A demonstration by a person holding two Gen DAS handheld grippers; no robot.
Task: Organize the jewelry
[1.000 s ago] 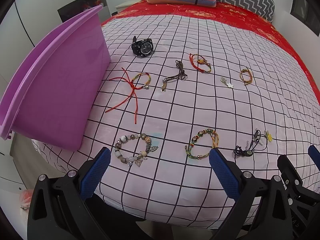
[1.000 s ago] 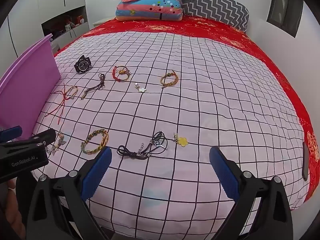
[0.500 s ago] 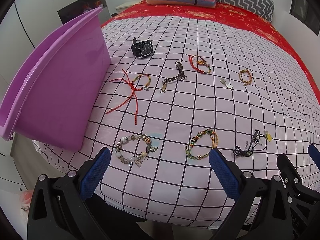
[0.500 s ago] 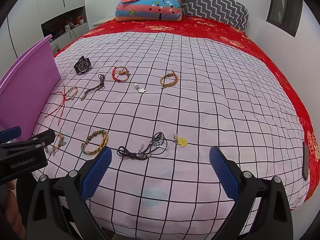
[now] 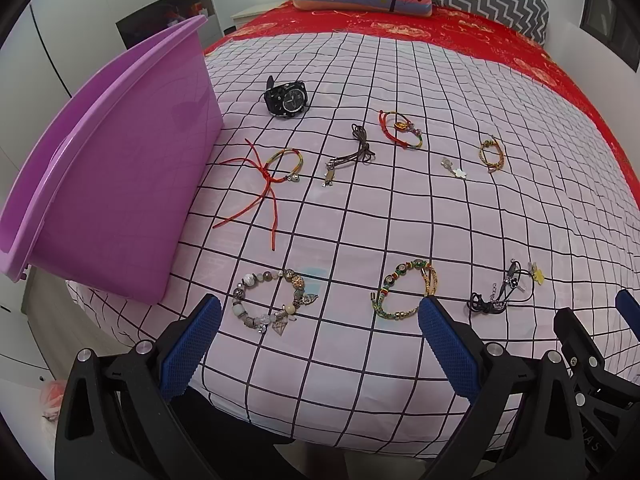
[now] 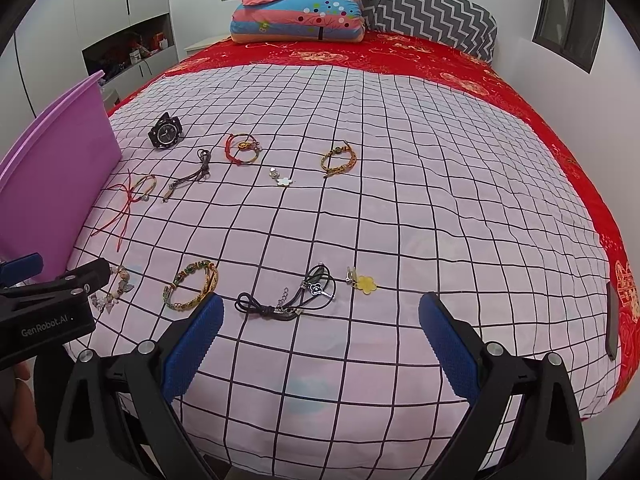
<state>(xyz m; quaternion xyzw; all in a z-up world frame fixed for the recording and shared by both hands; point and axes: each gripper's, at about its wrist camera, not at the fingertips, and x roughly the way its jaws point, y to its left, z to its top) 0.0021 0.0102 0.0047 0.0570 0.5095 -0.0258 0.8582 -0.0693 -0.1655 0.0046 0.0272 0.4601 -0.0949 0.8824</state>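
Nearest, left claw [image 5: 318, 328] spread wide, blue pads [image 5: 188, 344] well apart, gripping nothing, hovering over the near edge of the bed [image 5: 360, 360] with its checked pink sheet. Right claw [image 6: 320, 328] equally wide open and empty, just beside the left one (whose black body shows at the left edge of the right wrist view). Between and just beyond the left claw's pads, a beaded charm bracelet [image 5: 272, 300] flat on the sheet; to its right a green and gold woven bracelet [image 5: 404, 290], then a black cord necklace [image 5: 502, 294] with a yellow flower charm [image 5: 538, 274] at its far end. In the right wrist view, that same black cord necklace [image 6: 288, 296] just ahead of the left pad, flower charm [image 6: 364, 282] beside it. Further out, a second row: a red string bracelet [image 5: 272, 176] with long trailing ends near the purple bin [image 5: 112, 184], a brown cord pendant [image 5: 352, 154], a red and gold bracelet [image 5: 400, 130], a small white flower charm [image 5: 456, 168], a gold braided bracelet [image 5: 492, 154]. Beyond those, a black wristwatch [image 5: 286, 98] close to the bin's far corner. Bin standing on the bed's left side, tilted in this fisheye view. Farthest back, red patterned bedspread [image 6: 400, 50], folded blankets [image 6: 300, 4] stacked beside a grey zigzag pillow [image 6: 432, 8].
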